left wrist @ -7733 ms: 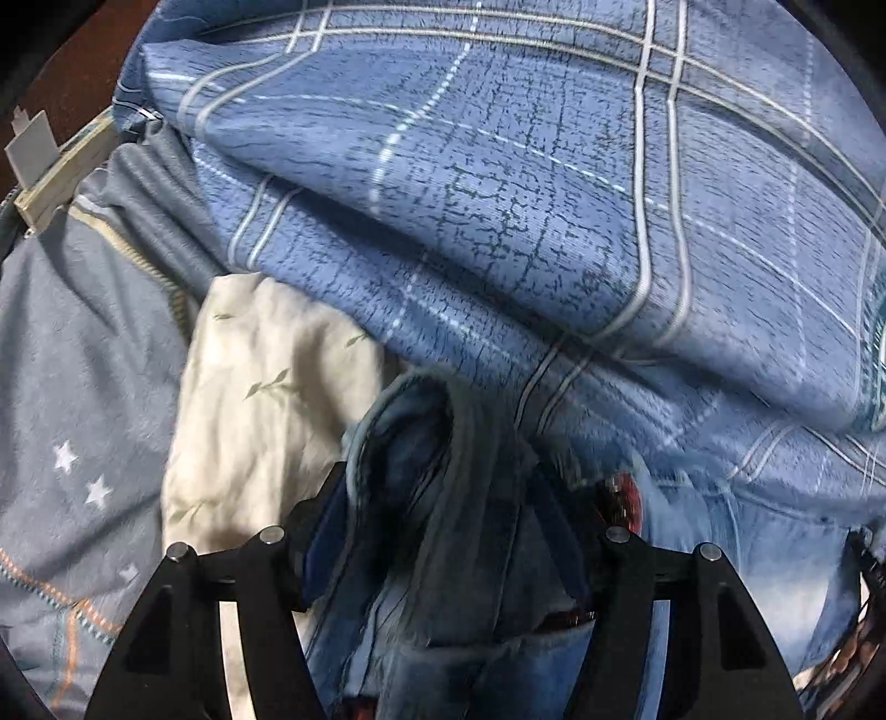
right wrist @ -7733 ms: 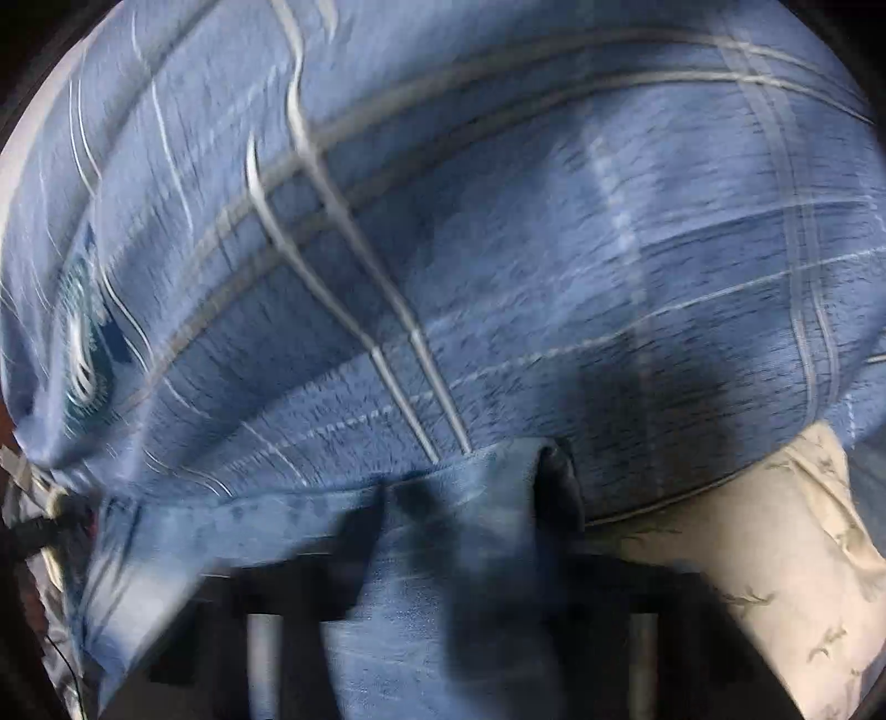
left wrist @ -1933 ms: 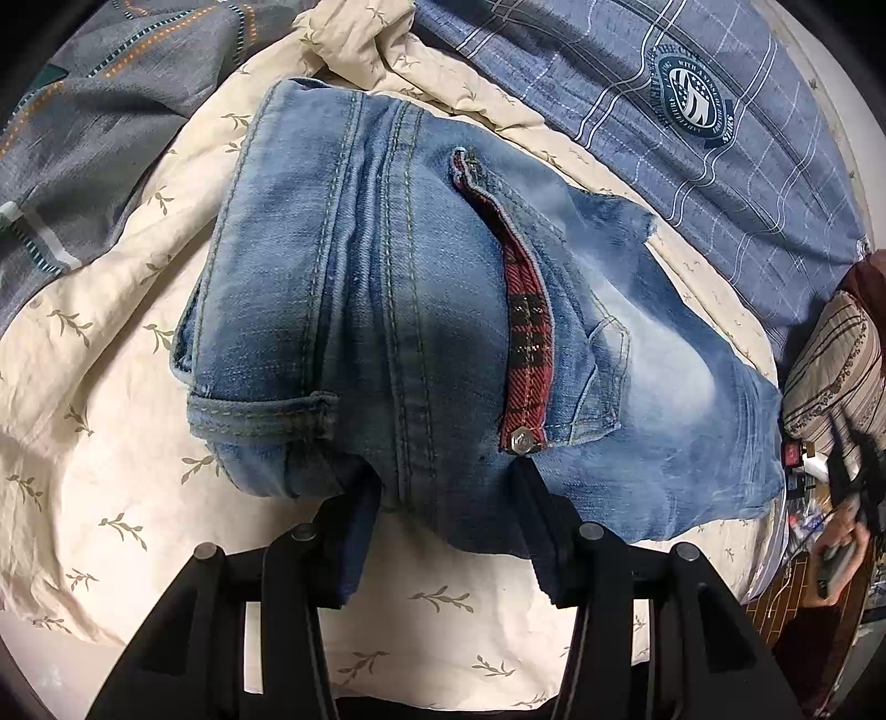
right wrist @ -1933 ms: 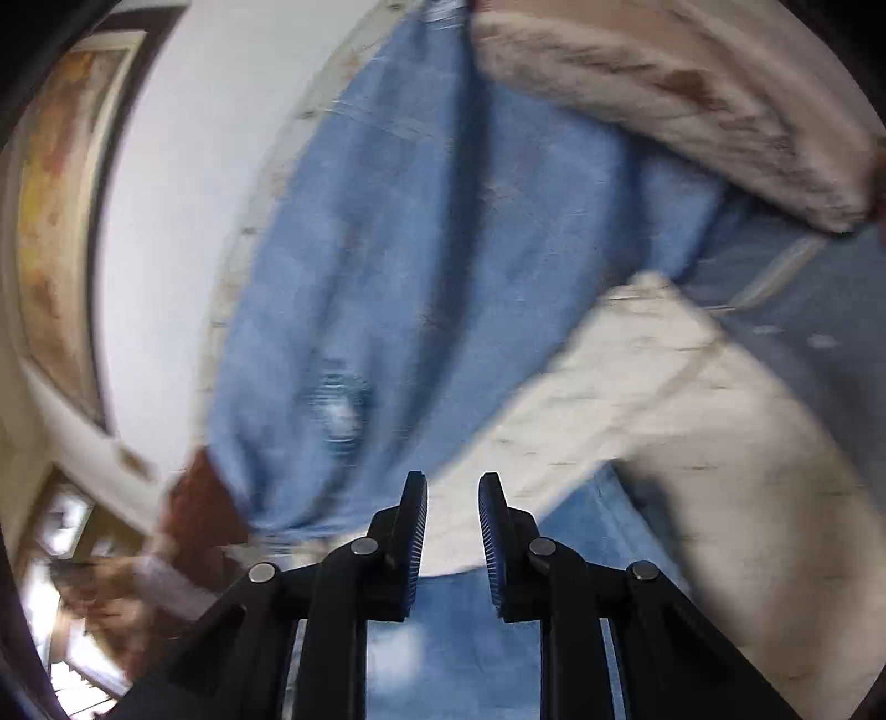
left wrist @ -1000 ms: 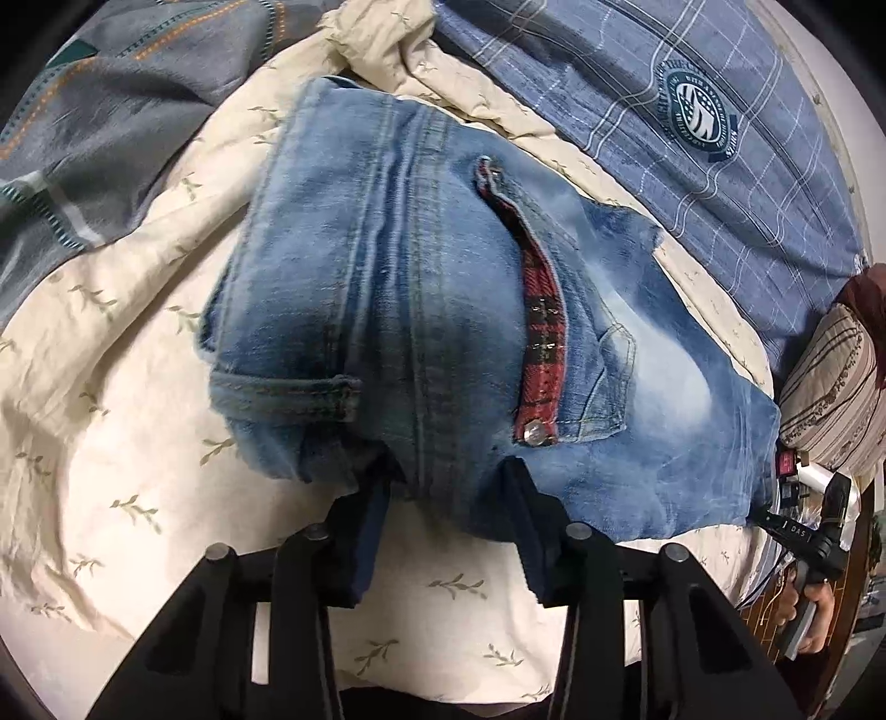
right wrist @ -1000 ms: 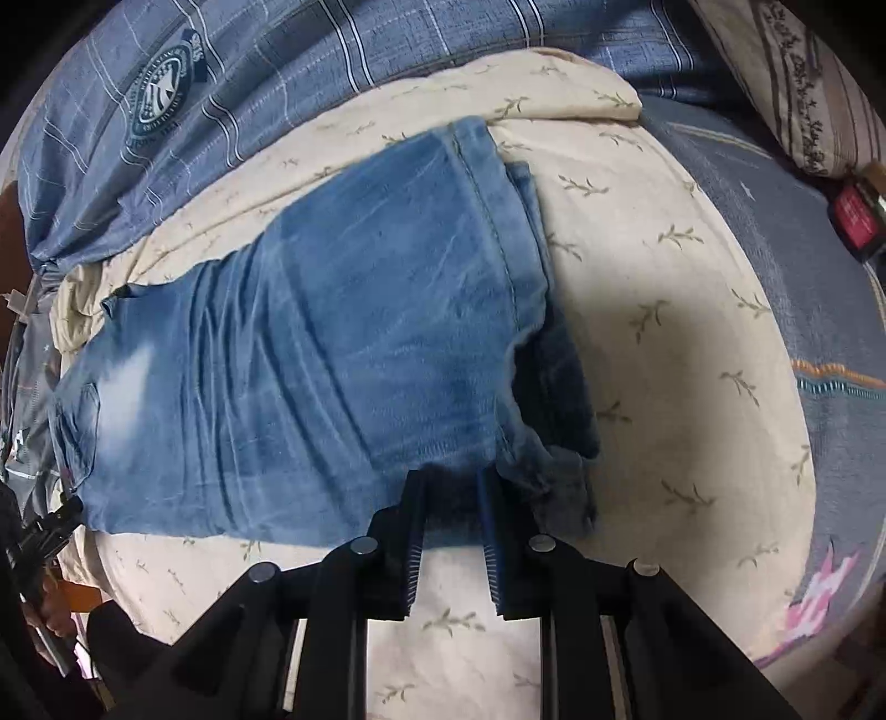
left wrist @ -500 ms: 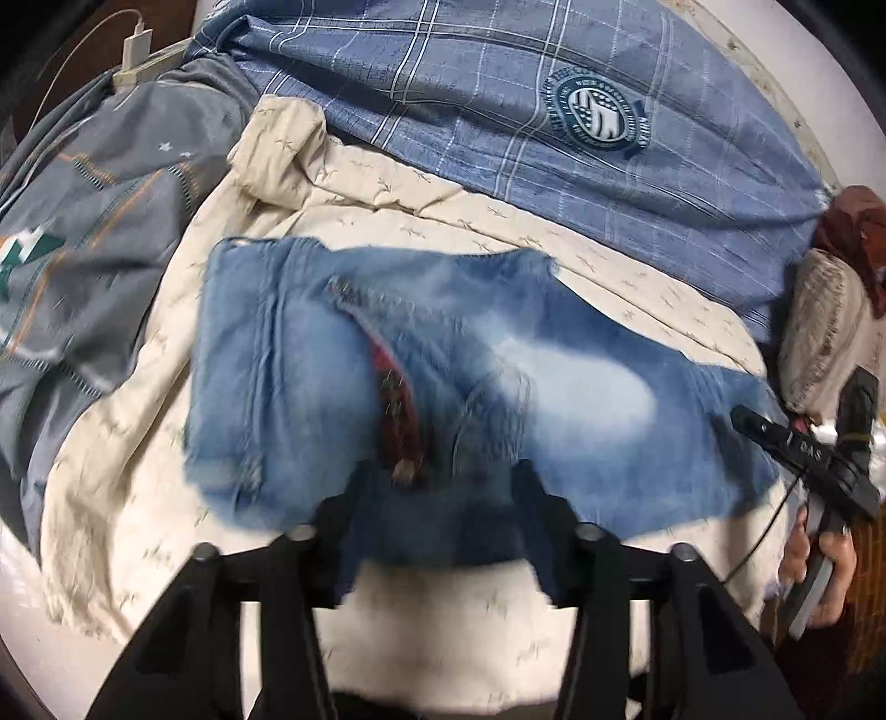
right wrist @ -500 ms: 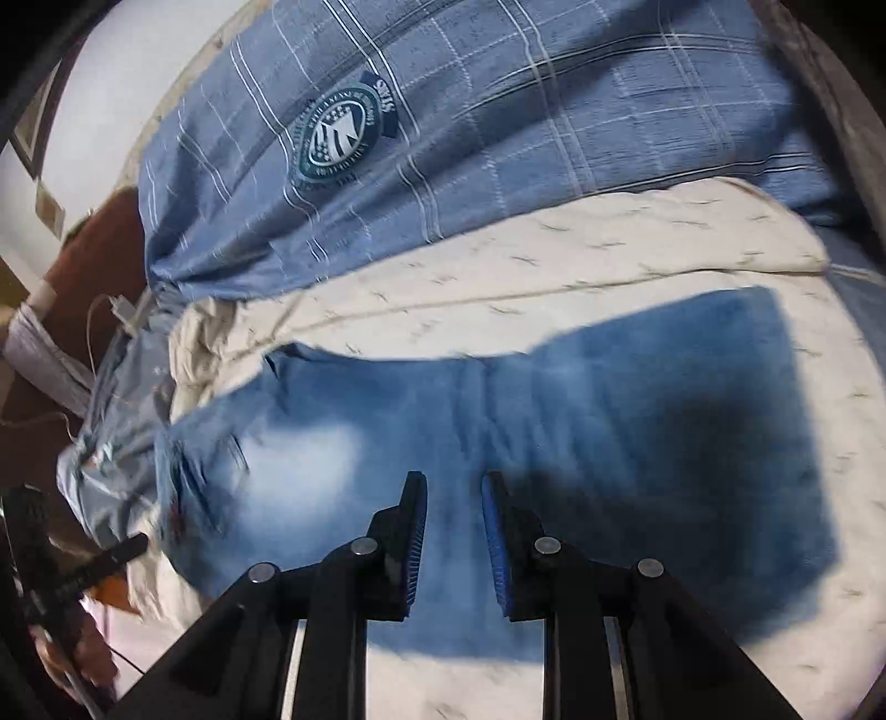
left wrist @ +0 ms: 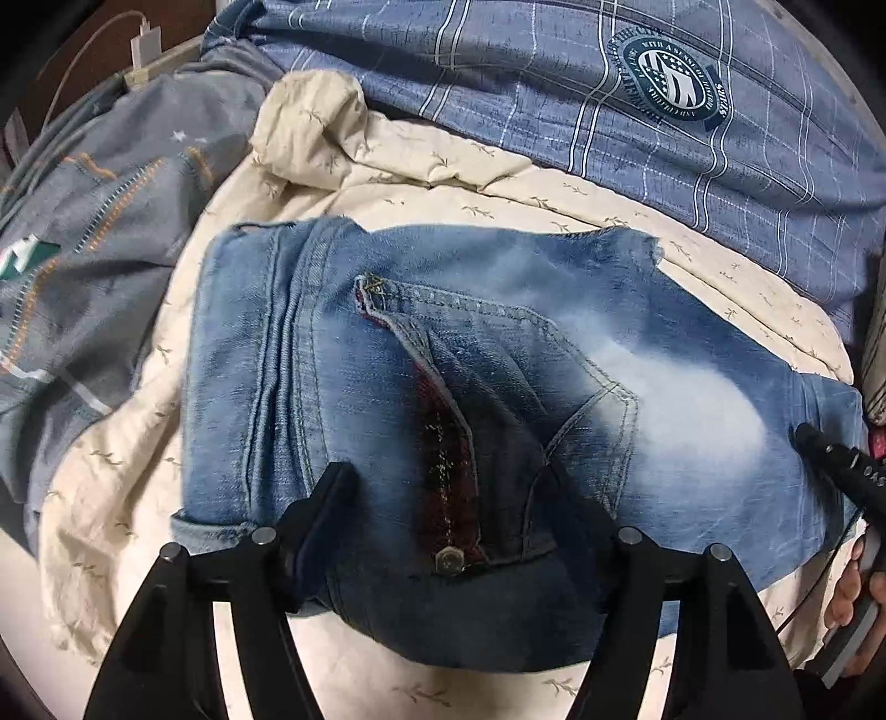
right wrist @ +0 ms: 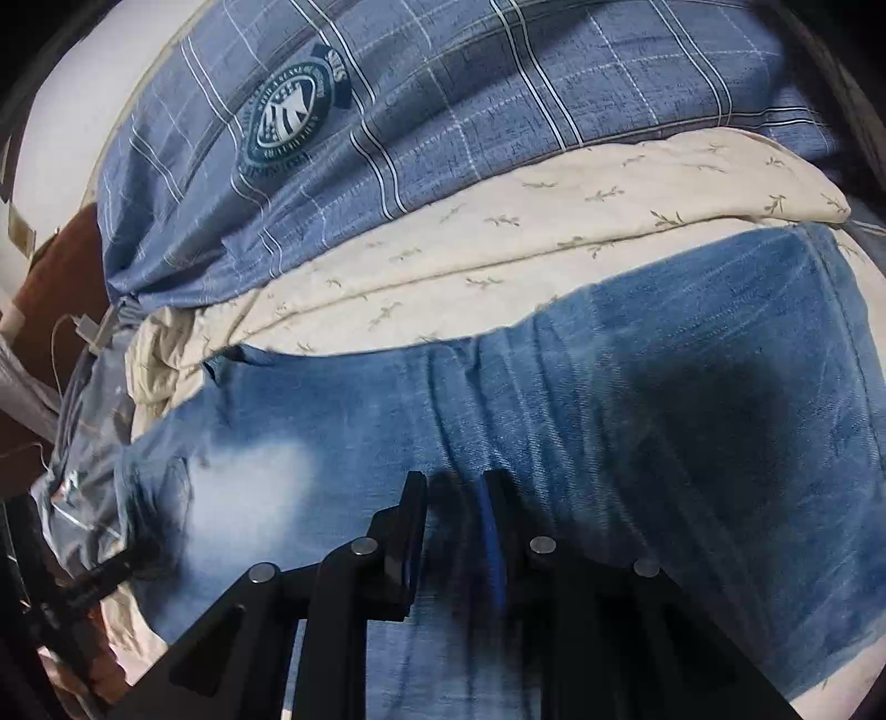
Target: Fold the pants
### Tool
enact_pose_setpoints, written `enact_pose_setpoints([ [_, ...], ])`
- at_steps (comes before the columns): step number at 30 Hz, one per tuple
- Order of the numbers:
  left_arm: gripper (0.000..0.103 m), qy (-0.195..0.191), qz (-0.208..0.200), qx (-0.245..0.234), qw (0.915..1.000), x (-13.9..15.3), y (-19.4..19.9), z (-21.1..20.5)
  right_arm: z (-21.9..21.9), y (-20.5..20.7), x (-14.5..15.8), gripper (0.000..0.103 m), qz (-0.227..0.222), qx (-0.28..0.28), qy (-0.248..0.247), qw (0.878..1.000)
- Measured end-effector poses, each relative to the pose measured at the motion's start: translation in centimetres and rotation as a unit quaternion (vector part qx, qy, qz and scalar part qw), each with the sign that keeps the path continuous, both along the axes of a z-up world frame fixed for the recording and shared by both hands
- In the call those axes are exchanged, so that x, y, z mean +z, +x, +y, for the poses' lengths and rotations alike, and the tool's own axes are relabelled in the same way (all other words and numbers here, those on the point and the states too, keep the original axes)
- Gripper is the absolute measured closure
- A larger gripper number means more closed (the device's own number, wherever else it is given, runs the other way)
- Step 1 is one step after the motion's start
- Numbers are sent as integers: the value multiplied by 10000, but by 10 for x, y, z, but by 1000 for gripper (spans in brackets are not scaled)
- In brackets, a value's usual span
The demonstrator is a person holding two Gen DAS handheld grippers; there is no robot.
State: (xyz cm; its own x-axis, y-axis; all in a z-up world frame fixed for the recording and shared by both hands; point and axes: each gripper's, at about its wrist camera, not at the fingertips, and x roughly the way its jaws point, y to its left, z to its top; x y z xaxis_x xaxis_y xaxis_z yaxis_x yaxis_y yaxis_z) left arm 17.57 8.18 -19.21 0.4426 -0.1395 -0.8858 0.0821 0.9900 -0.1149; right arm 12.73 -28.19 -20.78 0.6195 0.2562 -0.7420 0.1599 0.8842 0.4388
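The folded blue jeans [left wrist: 498, 387] lie flat on a cream leaf-print quilt [left wrist: 387, 171], back pocket with red plaid flap [left wrist: 446, 476] facing up. My left gripper [left wrist: 448, 487] is open, its fingers spread over the jeans' near edge around the pocket. In the right wrist view the jeans [right wrist: 664, 399] fill the lower half. My right gripper [right wrist: 454, 487] hovers low over the near edge, jaws almost together with a narrow gap, holding nothing that I can see. The right gripper also shows at the right edge of the left wrist view [left wrist: 830, 459].
A blue plaid cover with a round crest [left wrist: 670, 77] lies behind the quilt. A grey star-print cover [left wrist: 83, 266] is on the left. A charger and cable [left wrist: 144, 47] sit at the far left. A striped pillow edge [left wrist: 875, 343] is at the right.
Both grippers have let go of the jeans, which now lie flat on the quilt. Both have dropped closer to the near edge than half a second ago. My right gripper stays nearly closed.
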Motion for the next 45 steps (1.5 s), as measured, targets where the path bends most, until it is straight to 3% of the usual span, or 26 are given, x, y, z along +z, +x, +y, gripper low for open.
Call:
enact_pose_setpoints([
  [3,31,270,-573,-29,9980,21,-14,-3,23,9,13,79,-222,478,265,9983],
  [5,31,452,-756,-31,9961,28,-18,-3,42,21,22,64,-274,787,192,9963],
  [6,31,554,-808,0,9952,30,-18,0,52,26,25,38,-287,876,132,9957],
  [7,31,636,-834,35,9945,30,-18,3,63,33,30,28,-389,952,72,9947],
  [9,31,748,-837,126,9936,27,-16,11,82,47,39,28,-631,1124,-12,9917],
  [11,31,906,-721,284,9929,19,-10,22,100,60,42,28,-602,1254,-242,9900],
  [15,31,1023,-520,427,9925,3,-5,39,142,90,43,32,-617,1670,-802,9807],
  [20,30,943,-317,248,9947,-13,-4,46,162,135,28,46,-335,1904,-1065,9753],
  [22,29,954,-351,202,9946,-14,-3,47,169,148,16,66,-88,2101,-1077,9717],
  [23,29,965,-360,174,9945,-14,-2,46,173,151,11,67,16,2183,-1168,9689],
  [25,27,1000,-388,124,9942,-14,-1,47,181,156,2,82,166,2229,-1612,9613],
  [33,16,1128,-414,230,9925,-21,9,50,179,181,-12,85,287,1812,-1476,9719],
  [36,16,1060,-343,277,9934,-19,8,53,170,180,-8,84,332,1628,-1111,9798],
  [41,16,1006,-408,379,9934,0,-12,59,137,144,25,83,-21,1400,-318,9896],
  [45,16,954,-817,242,9918,24,-30,49,98,93,47,82,-236,1103,-313,9931],
])
